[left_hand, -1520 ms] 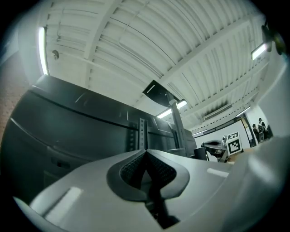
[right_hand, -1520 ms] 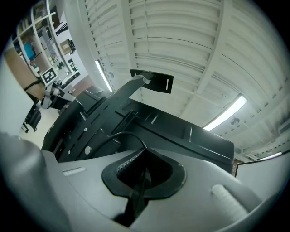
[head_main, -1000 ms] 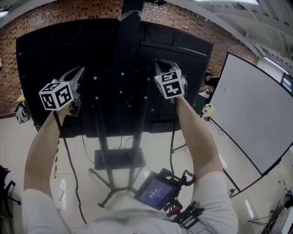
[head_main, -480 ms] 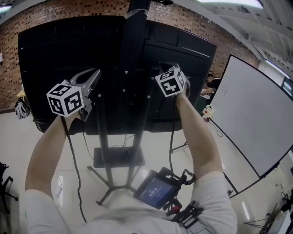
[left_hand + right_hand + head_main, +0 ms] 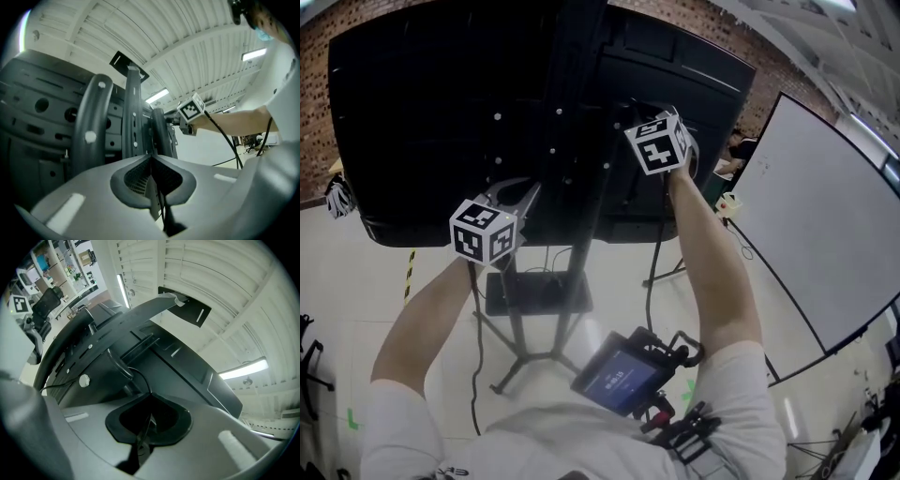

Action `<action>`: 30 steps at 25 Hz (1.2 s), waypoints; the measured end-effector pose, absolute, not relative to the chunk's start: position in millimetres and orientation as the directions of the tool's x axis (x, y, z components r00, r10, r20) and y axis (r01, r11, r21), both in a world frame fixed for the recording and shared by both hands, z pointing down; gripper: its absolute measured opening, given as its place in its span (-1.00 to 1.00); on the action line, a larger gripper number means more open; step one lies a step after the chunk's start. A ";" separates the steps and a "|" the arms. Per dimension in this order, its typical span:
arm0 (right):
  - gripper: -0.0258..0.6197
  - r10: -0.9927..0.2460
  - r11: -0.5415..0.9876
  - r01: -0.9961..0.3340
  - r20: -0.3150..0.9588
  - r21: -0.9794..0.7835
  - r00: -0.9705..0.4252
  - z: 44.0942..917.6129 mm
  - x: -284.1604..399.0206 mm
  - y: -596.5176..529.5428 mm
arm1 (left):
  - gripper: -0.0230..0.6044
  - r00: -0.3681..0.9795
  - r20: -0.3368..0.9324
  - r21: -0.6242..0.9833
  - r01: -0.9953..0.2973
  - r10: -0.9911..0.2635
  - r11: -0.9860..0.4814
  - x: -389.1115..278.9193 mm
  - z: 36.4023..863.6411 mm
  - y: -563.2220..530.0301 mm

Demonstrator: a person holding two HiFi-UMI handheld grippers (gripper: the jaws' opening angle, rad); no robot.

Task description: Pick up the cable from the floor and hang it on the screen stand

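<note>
Seen from above, the black back of a big screen [image 5: 422, 122] fills the picture from 10 to 1 o'clock, carried on a dark stand [image 5: 574, 178] whose post drops to legs on the pale floor [image 5: 356, 309] near the centre. A whiteboard [image 5: 825, 216] leans at 3 o'clock. Two bare arms reach up from 6 o'clock. The right gripper [image 5: 151, 395] is raised at 1 o'clock, close against the upper stand behind the screen; its jaws are together, pinching a thin black cable [image 5: 475, 384] that curls from them up to the stand. The left gripper [image 5: 152, 156] sits lower, at 9 o'clock of centre, just beside the post, with its jaws also closed on the cable. From each gripper the cable hangs down toward the floor at 6 to 7 o'clock.
</note>
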State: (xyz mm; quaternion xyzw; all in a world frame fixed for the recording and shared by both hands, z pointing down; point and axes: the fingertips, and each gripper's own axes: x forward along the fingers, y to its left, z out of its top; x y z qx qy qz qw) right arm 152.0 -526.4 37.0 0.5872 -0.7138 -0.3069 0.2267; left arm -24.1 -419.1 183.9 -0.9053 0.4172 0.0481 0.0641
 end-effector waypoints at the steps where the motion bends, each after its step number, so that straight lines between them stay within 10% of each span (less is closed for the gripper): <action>1: -0.85 -0.977 0.121 -0.700 -0.039 0.704 -0.208 36.8 152.1 -526.5 | -0.91 0.645 -0.120 -0.074 -0.764 -0.755 -0.641 -20.4 198.0 -421.1; 17: -0.85 -0.973 0.123 -0.708 -0.055 0.696 -0.223 38.2 152.0 -525.4 | -0.50 0.620 0.152 -0.112 -0.763 -0.770 -0.636 9.4 352.1 -437.9; 26: -0.85 -0.970 0.125 -0.705 -0.065 0.698 -0.236 36.9 151.8 -525.4 | -0.52 0.577 0.240 -0.195 -0.759 -0.781 -0.621 22.3 387.5 -447.2; 30: -0.85 -0.967 0.131 -0.705 -0.067 0.697 -0.247 38.2 150.8 -524.0 | -0.84 0.564 0.240 -0.187 -0.771 -0.790 -0.608 20.7 391.4 -445.8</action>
